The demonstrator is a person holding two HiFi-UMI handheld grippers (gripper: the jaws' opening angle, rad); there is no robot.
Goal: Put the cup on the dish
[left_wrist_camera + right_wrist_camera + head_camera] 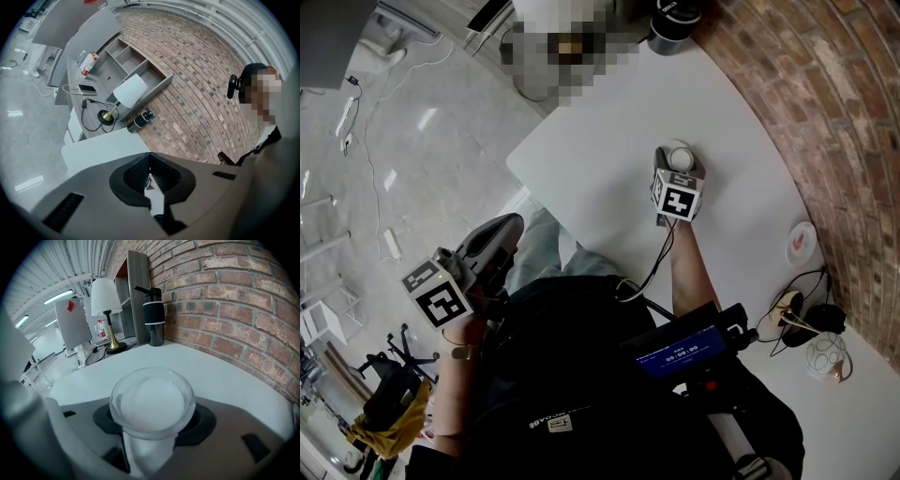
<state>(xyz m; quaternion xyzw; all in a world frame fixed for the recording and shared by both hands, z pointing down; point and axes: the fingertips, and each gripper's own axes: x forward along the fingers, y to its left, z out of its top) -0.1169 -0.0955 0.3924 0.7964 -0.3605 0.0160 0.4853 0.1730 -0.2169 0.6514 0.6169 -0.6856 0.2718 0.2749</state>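
Right gripper [152, 427] clamps the clear round glass cup [152, 399]; the small white dish [802, 242] sits well to its right. Smooth glass may slip if tilted. Left gripper [150, 176] is closed, empty.

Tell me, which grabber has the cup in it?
The right gripper, out over the white table: its jaws are closed on the clear cup. The left gripper is shut on nothing, off the table's edge.
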